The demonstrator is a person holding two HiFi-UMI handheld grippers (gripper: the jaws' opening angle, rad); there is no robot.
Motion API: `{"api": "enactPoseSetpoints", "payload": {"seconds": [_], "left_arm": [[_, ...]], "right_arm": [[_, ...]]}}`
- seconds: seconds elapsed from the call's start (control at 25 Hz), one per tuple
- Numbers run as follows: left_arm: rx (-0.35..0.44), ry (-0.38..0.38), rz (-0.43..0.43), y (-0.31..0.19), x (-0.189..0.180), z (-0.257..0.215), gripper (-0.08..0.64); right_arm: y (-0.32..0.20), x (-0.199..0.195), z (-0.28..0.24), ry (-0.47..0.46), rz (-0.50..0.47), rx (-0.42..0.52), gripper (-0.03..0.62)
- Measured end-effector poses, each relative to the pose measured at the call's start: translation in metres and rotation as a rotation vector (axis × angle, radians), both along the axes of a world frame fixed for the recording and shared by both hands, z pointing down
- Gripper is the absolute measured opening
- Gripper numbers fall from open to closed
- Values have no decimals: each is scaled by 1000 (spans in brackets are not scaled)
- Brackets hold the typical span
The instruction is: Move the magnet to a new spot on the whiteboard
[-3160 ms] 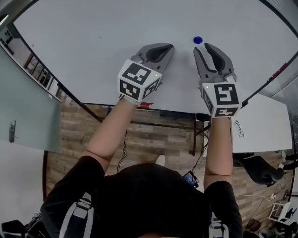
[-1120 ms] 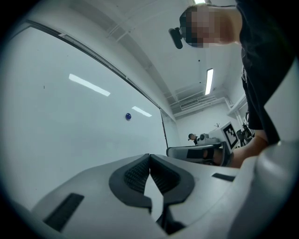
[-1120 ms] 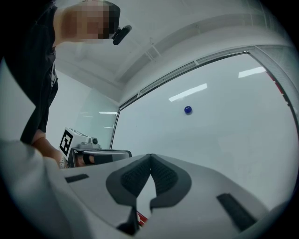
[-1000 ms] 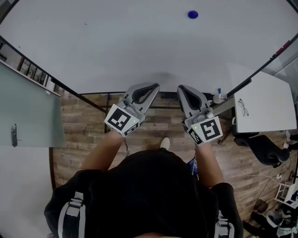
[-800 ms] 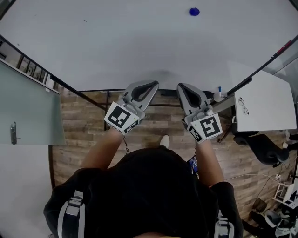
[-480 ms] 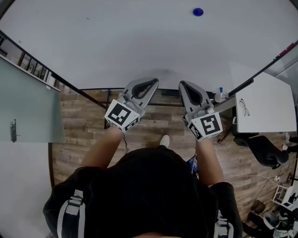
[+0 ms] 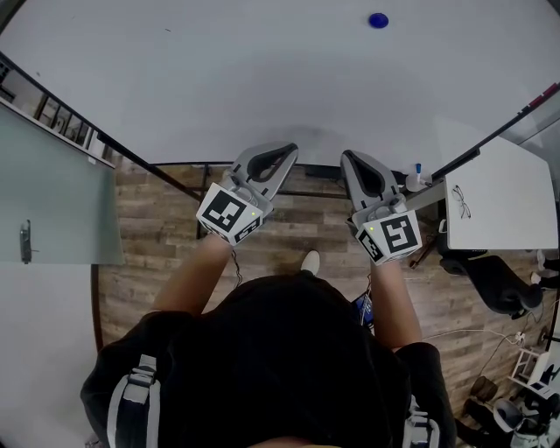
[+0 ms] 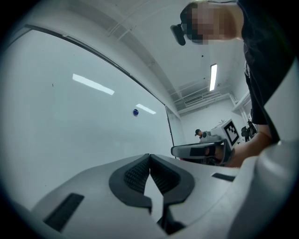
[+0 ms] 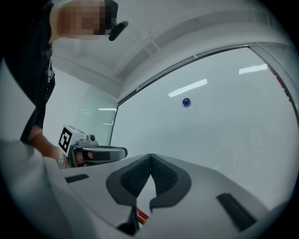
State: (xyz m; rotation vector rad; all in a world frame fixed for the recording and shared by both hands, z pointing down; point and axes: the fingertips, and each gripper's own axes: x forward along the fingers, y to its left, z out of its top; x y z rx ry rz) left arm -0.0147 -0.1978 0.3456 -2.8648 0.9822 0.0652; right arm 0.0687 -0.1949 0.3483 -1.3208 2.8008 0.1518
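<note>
- Blue magnet (image 7: 378, 20) stuck on the whiteboard (image 7: 262, 79), close to the top edge of the head view.
- Set above and slightly right of both tools, well apart from either, touched by nothing.
- Seen from each gripper view as a small dot alone on bare board, ahead of and above the jaw tips.
- Left tool (image 7: 291, 151) closed and empty: ribbed dark pads (image 8: 138, 173) meeting at the tip, nothing between them.
- Right tool (image 7: 348, 156) likewise closed and empty: pads (image 9: 135, 176) together at the tip, gripping nothing.
- Both tools held side by side, near each other without touching, pointing at the board.
- Tips level with the board's lower frame in the head view, short of the white surface.
- Marker cube on the back of each tool: left cube (image 7: 229, 213), right cube (image 7: 391, 238), each with a small green light lit.
- Bare forearms behind the tools, black top (image 7: 280, 359) filling the bottom of the head view.
- Wood-plank floor (image 7: 289, 229) below the hands.
- White counter (image 7: 503, 214) at the right, with a pair of glasses (image 7: 461, 201) lying on it.
- Small blue-capped bottle (image 7: 415, 179) just left of that counter, near the right tool.
- Frosted glass panel (image 7: 52, 201) along the left side.
</note>
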Motion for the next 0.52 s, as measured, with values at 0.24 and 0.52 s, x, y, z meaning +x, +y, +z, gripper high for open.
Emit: {"api": "enactPoseSetpoints", "payload": {"seconds": [0.24,0.52], "left_arm": [[-4,-2,4,1,2,2,5],[-17,6,-1,0,1,4,5]], "right_arm": [[0,0,1,-1,-1,-2,-2],[1,0,3,1,-8,-10,-2]]}}
